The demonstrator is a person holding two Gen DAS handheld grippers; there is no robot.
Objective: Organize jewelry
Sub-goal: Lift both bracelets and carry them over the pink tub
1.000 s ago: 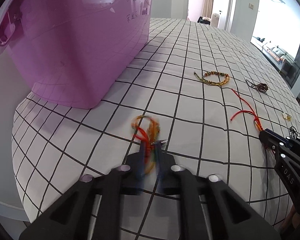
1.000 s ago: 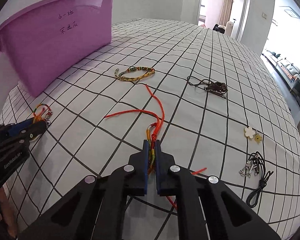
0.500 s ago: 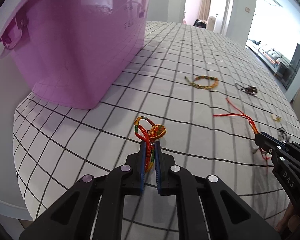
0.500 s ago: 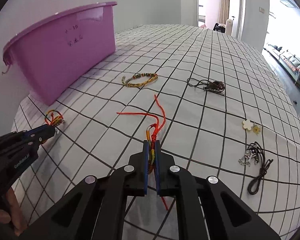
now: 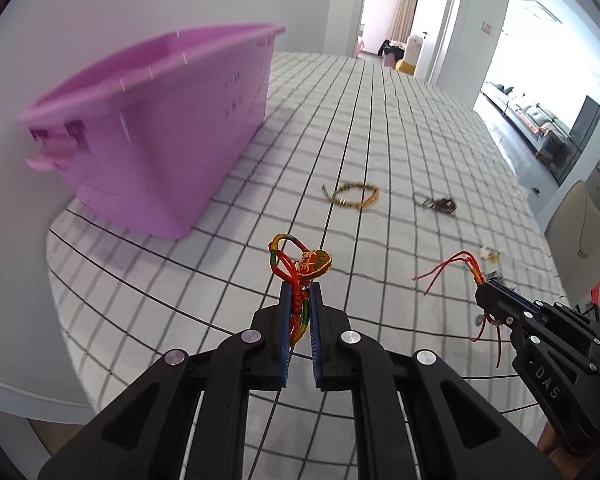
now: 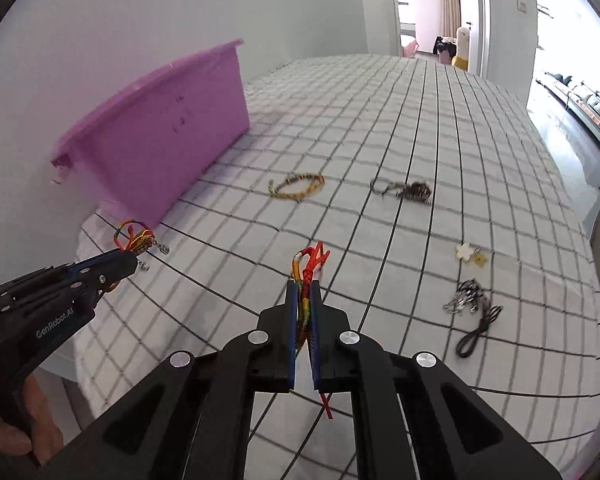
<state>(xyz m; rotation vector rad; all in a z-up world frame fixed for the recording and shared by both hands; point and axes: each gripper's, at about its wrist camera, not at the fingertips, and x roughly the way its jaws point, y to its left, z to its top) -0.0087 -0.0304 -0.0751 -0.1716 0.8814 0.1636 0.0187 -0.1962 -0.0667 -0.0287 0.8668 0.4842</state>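
Nearest to us, our left gripper (image 5: 300, 292) is pinched closed on a multicoloured woven cord with an orange-and-green charm (image 5: 314, 263), which pokes up above the blue pads and hangs clear of the checked bedspread (image 5: 220, 280). Our right gripper (image 6: 305, 294) is also clamped closed, holding a red knotted cord (image 6: 309, 268); its loose red tails dangle below the jaws, clear of the cloth.

A little farther out, to our right, a white flower charm (image 6: 470, 254) and a black cord with metal charms (image 6: 474, 304) lie on the bedspread. Beyond them a yellow-green braided bracelet (image 6: 298, 186) and a dark brown tangled piece (image 6: 410, 191) lie apart from each other.

Farthest, at our left against the wall, stands the purple plastic bin (image 5: 160, 132), open at the top.

We judge the step in hand to be carrying both cords to the bin. To do it well, we should keep both grips firm, lift high enough that the dangling tails clear the bin's rim, bring each gripper over the opening, and only then let go, so that nothing catches on the edge or falls outside.
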